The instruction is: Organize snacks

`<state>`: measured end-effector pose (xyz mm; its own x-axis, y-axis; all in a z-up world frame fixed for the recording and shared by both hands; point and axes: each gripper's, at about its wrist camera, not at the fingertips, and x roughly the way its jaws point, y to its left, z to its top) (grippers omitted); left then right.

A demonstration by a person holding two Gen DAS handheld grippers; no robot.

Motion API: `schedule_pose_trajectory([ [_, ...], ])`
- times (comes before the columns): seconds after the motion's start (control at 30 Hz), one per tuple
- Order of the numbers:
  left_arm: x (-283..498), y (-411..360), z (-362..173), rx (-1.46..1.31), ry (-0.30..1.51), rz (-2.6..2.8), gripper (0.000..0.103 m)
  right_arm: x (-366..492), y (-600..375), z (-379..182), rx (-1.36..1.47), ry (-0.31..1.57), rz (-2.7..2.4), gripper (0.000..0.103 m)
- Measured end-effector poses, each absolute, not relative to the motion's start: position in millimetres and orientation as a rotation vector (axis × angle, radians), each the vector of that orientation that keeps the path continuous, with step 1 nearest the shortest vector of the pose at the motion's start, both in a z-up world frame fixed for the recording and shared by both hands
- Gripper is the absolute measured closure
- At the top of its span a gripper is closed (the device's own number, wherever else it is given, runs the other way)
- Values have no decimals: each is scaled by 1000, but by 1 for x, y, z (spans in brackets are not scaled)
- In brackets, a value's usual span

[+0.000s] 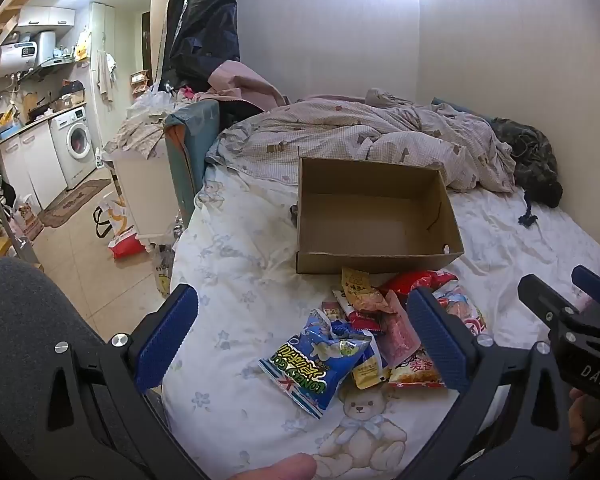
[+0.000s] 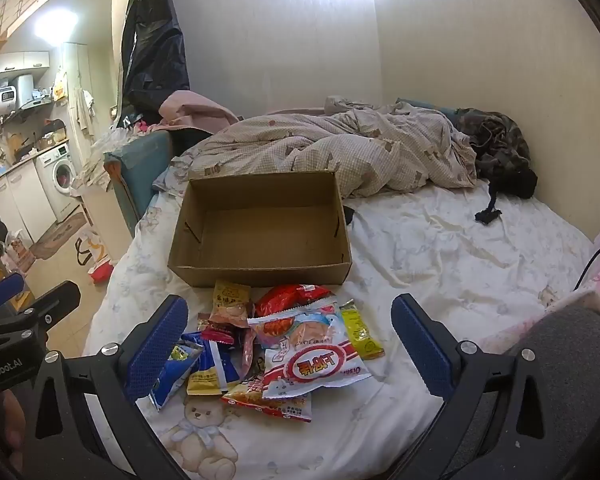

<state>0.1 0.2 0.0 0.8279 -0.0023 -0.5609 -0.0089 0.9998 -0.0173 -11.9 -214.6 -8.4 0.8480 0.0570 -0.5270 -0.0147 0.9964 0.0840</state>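
A pile of several snack packets lies on the white bed sheet [image 1: 240, 280] in front of an empty brown cardboard box [image 1: 372, 216], which also shows in the right wrist view [image 2: 260, 224]. The pile holds a blue chip bag [image 1: 320, 364], a white shrimp-flake bag [image 2: 312, 356], a red bag [image 2: 296, 296] and a yellow-green stick packet [image 2: 360, 330]. My left gripper [image 1: 300, 340] is open above the blue bag, holding nothing. My right gripper [image 2: 292, 344] is open above the pile, holding nothing. Each gripper shows at the edge of the other's view.
A crumpled quilt [image 2: 340, 148] and dark clothing [image 2: 496, 148] lie at the far side of the bed, behind the box. A wall runs along the right. Left of the bed are a cabinet [image 1: 144, 188], bags on the floor and a washing machine [image 1: 74, 144].
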Motion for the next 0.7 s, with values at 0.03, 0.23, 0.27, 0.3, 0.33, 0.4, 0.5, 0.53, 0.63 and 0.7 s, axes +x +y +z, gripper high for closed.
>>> schedule_pose_trajectory([
  [0.03, 0, 0, 0, -16, 598, 4, 0, -12, -215, -8, 78, 559, 39, 0],
  [0.23, 0, 0, 0, -17, 595, 2, 0, -12, -214, -8, 66, 557, 33, 0],
  [0.27, 0, 0, 0, -16, 594, 2, 0, -12, -214, -8, 66, 557, 34, 0],
  [0.3, 1, 0, 0, -15, 593, 2, 0, -12, -214, -8, 65, 556, 34, 0],
  [0.33, 1, 0, 0, -16, 592, 1, 0, -12, -214, -8, 66, 556, 33, 0],
  [0.4, 1, 0, 0, -15, 591, 0, 0, -12, -214, -8, 66, 556, 33, 0],
  [0.5, 3, 0, -1, -13, 590, -2, 0, -12, -214, -8, 66, 556, 34, 0],
  [0.53, 4, 0, -1, -13, 589, -2, 0, -12, -214, -8, 67, 556, 34, 0],
  [0.63, 0, -1, 4, -15, 587, 1, 0, -12, -215, -8, 66, 557, 35, 0],
  [0.7, 0, -2, 3, -16, 587, 1, 0, -12, -215, -8, 66, 557, 35, 0],
])
